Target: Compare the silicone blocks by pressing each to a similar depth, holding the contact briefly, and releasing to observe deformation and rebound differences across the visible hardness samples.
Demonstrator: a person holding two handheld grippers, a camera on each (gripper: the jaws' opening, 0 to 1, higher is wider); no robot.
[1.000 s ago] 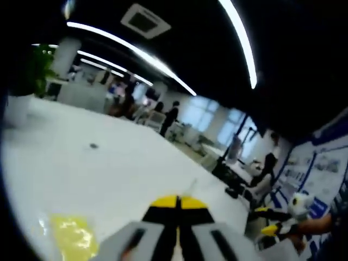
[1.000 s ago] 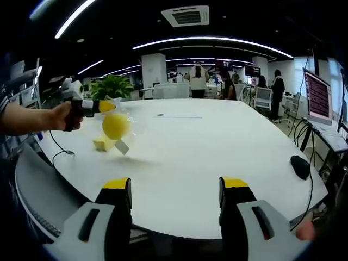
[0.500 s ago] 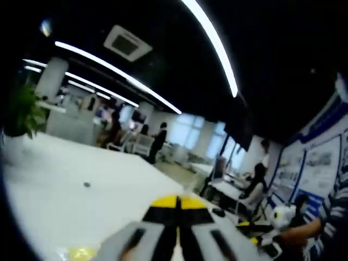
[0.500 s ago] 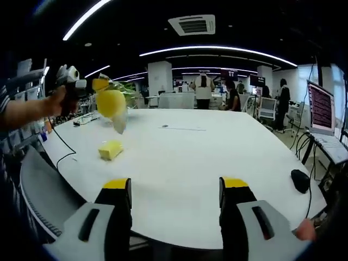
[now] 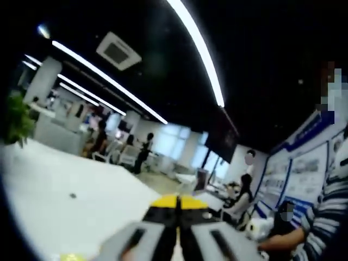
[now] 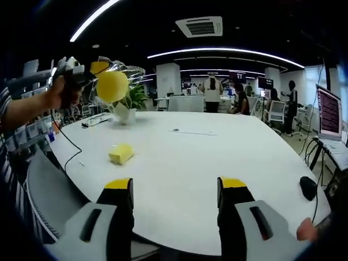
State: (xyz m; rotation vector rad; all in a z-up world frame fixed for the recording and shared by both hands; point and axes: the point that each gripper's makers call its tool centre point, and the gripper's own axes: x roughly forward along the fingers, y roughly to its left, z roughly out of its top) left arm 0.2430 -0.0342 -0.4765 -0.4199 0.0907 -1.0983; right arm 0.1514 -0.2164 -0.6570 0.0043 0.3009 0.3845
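Observation:
In the right gripper view, my left gripper [image 6: 97,69] is held up at the far left by a hand, shut on the top of a clear bag [image 6: 122,76]. A round yellow silicone block [image 6: 111,86] hangs inside the bag, well above the table. A flat yellow silicone block [image 6: 120,153] lies on the white table [image 6: 217,157] below it. My right gripper [image 6: 175,187] stands open near the table's front edge with nothing between its fingers. In the left gripper view, the left gripper [image 5: 178,202] has its yellow-tipped jaws pressed together and points up across the room.
A potted plant [image 6: 133,97] stands at the table's far left, and a black mouse [image 6: 308,187] and a laptop [image 6: 330,114] are at the right. A black cable [image 6: 73,155] runs along the left edge. People stand beyond the table.
The left gripper has lifted the bag with the round yellow block from just above the table to well above it. Its view has tilted up. The right gripper stays open.

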